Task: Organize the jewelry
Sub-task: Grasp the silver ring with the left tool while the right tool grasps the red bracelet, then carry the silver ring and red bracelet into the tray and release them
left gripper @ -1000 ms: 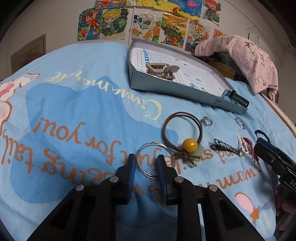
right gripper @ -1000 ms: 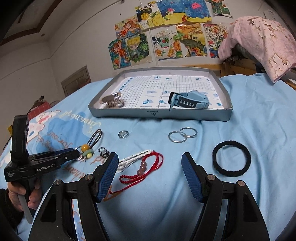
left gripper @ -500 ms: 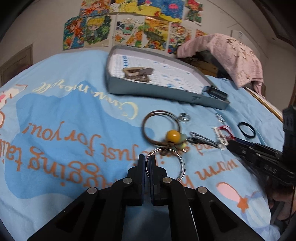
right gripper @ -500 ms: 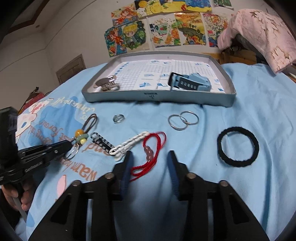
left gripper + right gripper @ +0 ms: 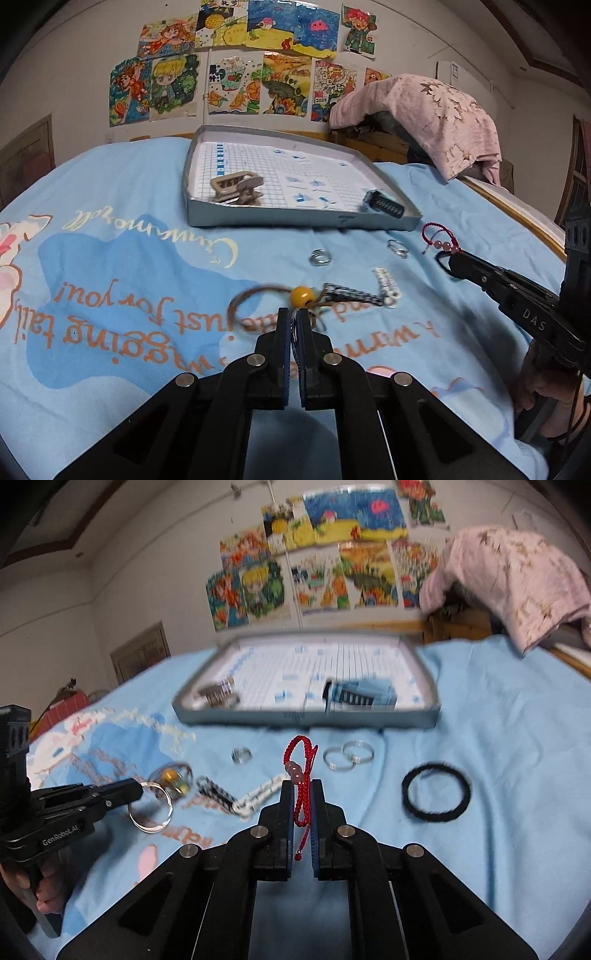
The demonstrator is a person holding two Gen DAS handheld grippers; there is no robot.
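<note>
Right wrist: tray (image 5: 306, 716) contents motion-blurred, indistinct.

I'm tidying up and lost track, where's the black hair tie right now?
In the right wrist view, the black hair tie lies flat on the blue blanket, right of the two linked rings and in front of the tray.

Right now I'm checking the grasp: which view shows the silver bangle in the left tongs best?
The right wrist view: the silver bangle hangs as a full ring from the left tongs. The left wrist view shows only its edge pinched between them.
</note>
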